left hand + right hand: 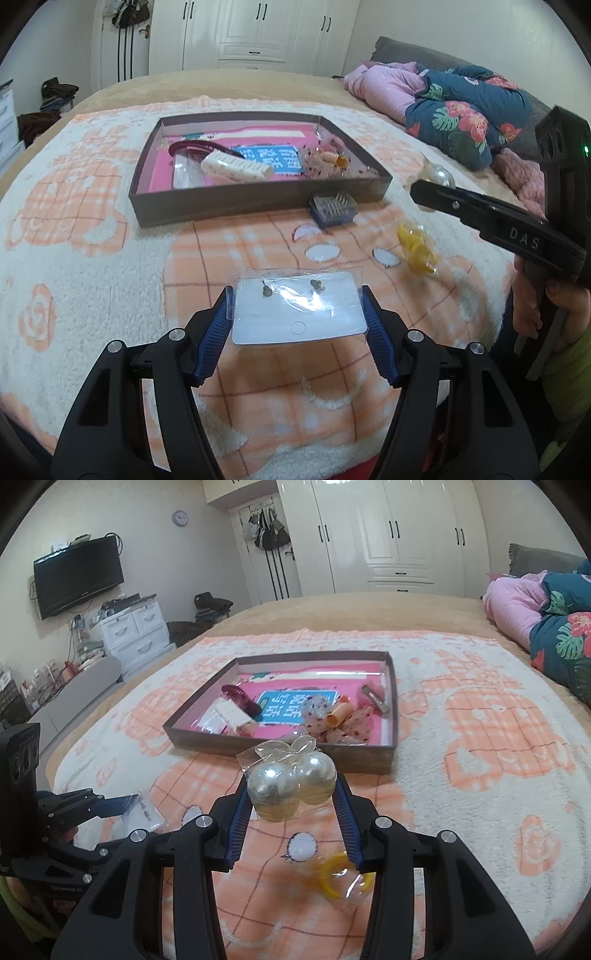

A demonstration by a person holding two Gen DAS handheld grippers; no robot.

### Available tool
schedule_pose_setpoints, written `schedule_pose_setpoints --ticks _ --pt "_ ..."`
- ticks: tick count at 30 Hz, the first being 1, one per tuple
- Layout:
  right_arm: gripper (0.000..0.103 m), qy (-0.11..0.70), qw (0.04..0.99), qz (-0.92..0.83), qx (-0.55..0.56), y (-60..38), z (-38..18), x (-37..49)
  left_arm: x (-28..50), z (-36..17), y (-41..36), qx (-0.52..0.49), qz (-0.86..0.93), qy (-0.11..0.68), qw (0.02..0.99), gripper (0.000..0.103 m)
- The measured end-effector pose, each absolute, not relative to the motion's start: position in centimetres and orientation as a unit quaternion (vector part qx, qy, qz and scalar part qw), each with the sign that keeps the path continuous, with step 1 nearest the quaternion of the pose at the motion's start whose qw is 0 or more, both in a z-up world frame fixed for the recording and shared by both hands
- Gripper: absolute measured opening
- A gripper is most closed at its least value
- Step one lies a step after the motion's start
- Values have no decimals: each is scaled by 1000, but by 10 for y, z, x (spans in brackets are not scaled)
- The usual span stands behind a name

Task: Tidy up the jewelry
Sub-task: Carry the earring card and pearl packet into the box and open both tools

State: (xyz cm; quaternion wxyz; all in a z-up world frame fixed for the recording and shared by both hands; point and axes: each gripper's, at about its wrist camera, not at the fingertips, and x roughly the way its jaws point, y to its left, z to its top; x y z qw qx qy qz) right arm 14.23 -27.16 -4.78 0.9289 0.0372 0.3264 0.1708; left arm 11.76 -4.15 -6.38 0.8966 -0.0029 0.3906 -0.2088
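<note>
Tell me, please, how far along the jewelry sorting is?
Done: hair clips and trinkets lie in the tray. In hand: left gripper holds the earring card; right gripper holds the bagged pearls. Left: yellow rings and blue box on the blanket.

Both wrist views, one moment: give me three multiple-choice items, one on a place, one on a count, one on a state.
1. Where is the small blue box?
A. inside the tray
B. on the blanket against the tray's front wall
C. between gripper fingers

2. How many pearl balls are in the bag held by the right gripper?
A. one
B. two
C. four

3. What is the left gripper doing?
A. hanging open over the tray
B. shut on nothing
C. shut on the bagged earring card

Key: 1 B, it sits outside the brown tray; 2 B, two balls show; 3 C, both pads touch the card's edges.
</note>
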Motion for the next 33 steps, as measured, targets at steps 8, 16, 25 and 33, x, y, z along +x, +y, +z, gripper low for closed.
schedule_pose_setpoints --ticks 8,16,25,33 --pt "41 308 937 157 41 -281 -40 142 130 -47 -47 -6 -207 368 906 57" --pt "41 296 942 150 43 -288 -32 144 145 -33 -49 -7 -200 348 916 57" --pt "41 288 946 140 48 -294 -24 161 171 -17 -47 -20 -193 329 924 57" --pt "41 283 949 135 40 -291 -17 186 199 -16 -39 -35 -183 330 926 57"
